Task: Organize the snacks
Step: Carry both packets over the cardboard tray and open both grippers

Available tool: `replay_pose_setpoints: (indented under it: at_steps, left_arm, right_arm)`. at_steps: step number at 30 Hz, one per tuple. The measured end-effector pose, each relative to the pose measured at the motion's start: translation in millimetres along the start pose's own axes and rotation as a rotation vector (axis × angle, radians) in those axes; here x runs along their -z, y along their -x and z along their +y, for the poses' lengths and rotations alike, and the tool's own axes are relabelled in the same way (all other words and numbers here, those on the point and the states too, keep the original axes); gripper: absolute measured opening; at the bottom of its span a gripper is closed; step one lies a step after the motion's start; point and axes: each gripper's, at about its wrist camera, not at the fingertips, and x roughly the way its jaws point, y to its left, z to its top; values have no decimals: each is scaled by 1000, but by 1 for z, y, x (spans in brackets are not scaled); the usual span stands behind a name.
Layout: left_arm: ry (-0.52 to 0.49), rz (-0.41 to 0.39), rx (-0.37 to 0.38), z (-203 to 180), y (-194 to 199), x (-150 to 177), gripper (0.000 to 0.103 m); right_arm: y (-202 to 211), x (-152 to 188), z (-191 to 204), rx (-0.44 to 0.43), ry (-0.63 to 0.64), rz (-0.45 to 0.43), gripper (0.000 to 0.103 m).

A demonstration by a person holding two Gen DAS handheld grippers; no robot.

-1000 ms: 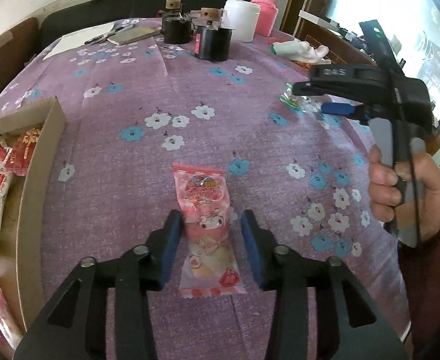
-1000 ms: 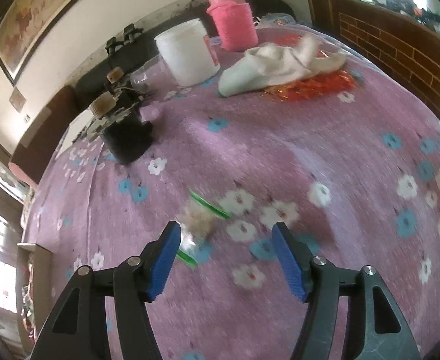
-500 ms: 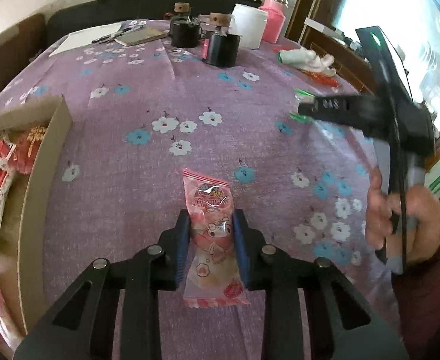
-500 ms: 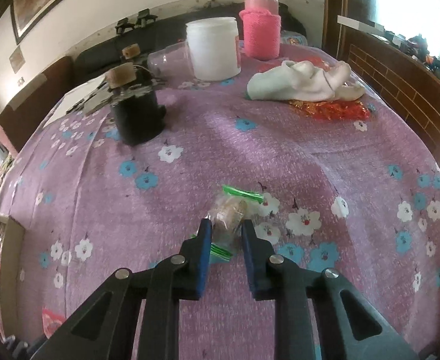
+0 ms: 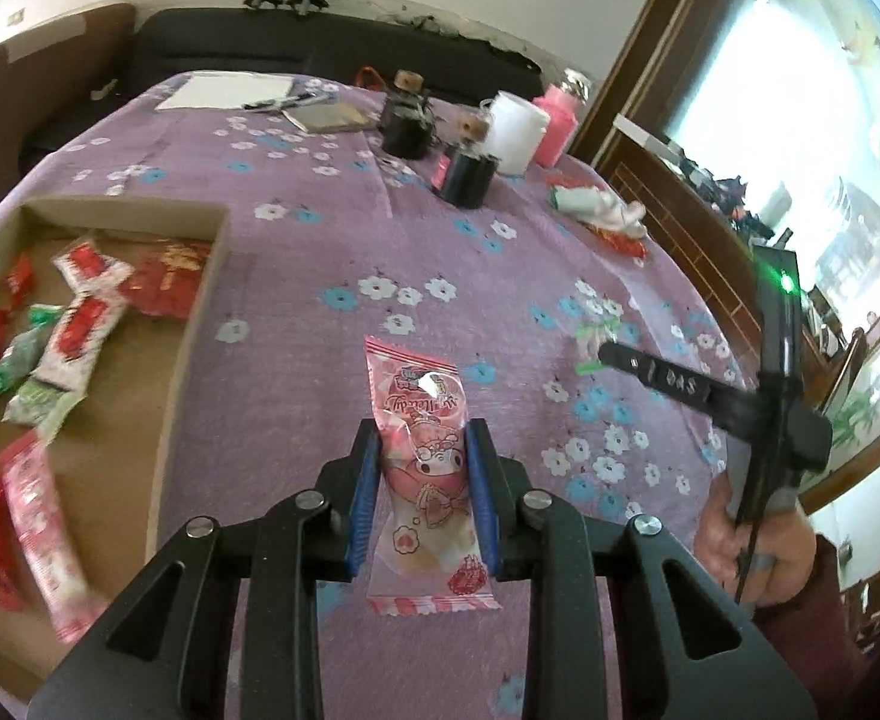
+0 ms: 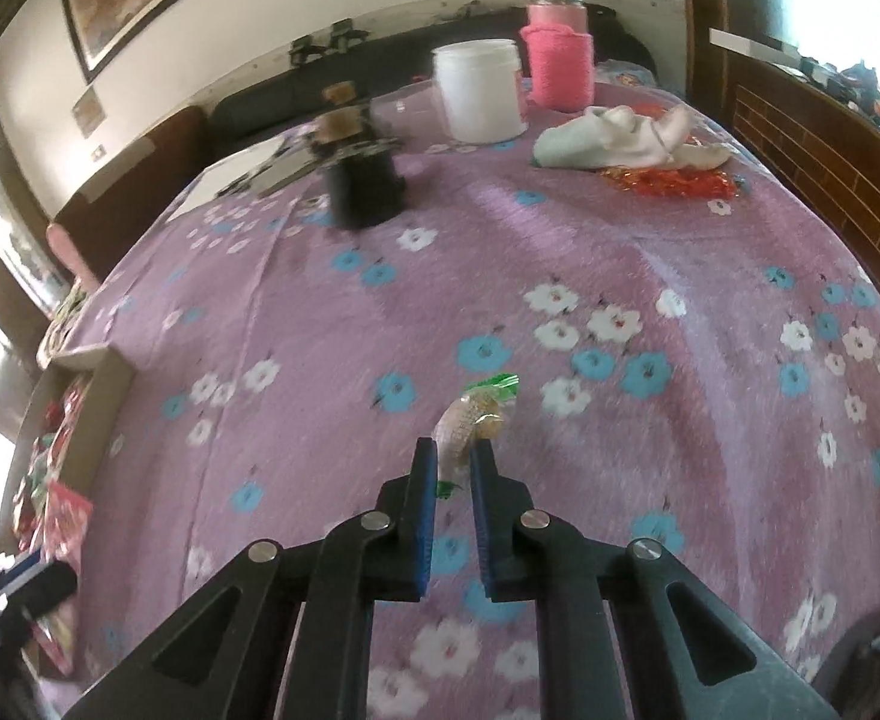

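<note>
- A cardboard box [image 5: 191, 324] holding red, green and pink snack packets [image 5: 83, 324] is seen at the left edge of the tabletop [image 5: 296, 276], which is covered in purple flowered cloth.
- A pink snack packet [image 5: 425, 468] is gripped between the blue pads of the left gripper [image 5: 422, 480], just right of the box wall.
- A small clear, green-edged snack packet [image 6: 470, 420] is pinched by the nearly closed jaws of the right gripper [image 6: 453, 468] toward the right edge.
- Black containers [image 5: 464, 177], a white jar [image 5: 515, 132] and a pink bottle [image 5: 554, 129] are seen by the far right corner.
</note>
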Motion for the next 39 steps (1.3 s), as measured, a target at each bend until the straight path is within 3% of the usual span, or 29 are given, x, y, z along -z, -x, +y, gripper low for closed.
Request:
replay_pose_setpoints:
  at_steps: [6,16,30,39]
  left_arm:
    - [28,-28,-13,14,18,5,25]
    - [140,-68,-22,54,44,12,25]
    - [313,-154,-167,157,90,31,25]
    - [335,-146,-205,182,93,39,25]
  right_arm:
    - [14,18,4,-106,-22,20,11]
    - [41,34,38,-170,41,12,11]
    - [48,36,119,-306,148,30,11]
    - [41,43,186,-401,230,78,10]
